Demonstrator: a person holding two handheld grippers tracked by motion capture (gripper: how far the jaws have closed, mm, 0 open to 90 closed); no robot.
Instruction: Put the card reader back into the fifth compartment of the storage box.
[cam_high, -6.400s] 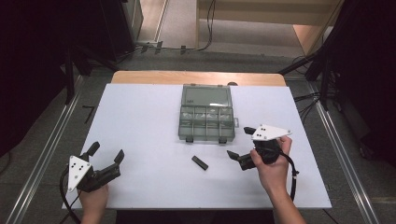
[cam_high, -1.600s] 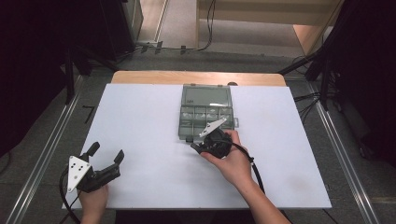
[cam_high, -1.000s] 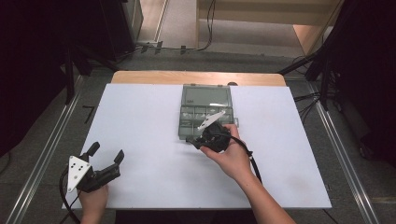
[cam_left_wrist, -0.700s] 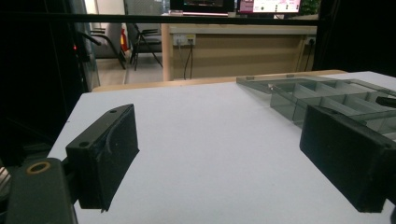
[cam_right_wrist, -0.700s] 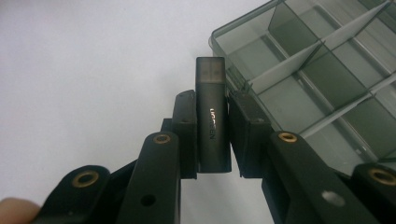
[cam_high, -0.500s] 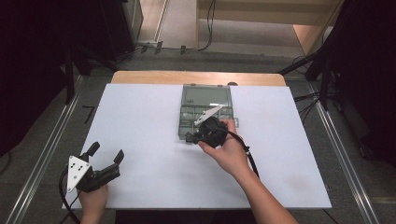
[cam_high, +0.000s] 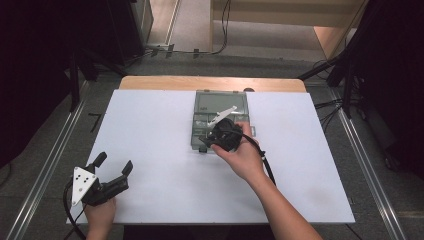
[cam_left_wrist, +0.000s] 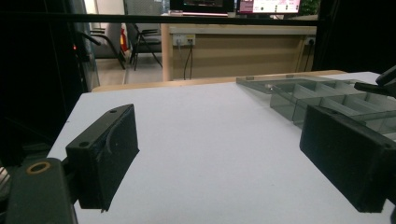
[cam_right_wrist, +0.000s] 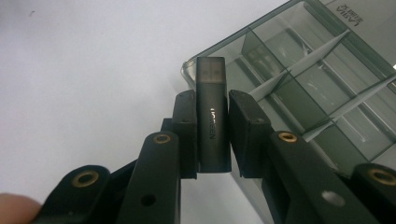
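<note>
We hold a black USB stick (cam_right_wrist: 213, 126) clamped in the right gripper (cam_right_wrist: 213, 135), its capped end poised over the near corner of the clear compartment box (cam_high: 220, 107); our left gripper (cam_high: 112, 167) rests released, jaws wide, near the white surface's (cam_high: 160, 150) front-left edge, well apart from the box.
</note>
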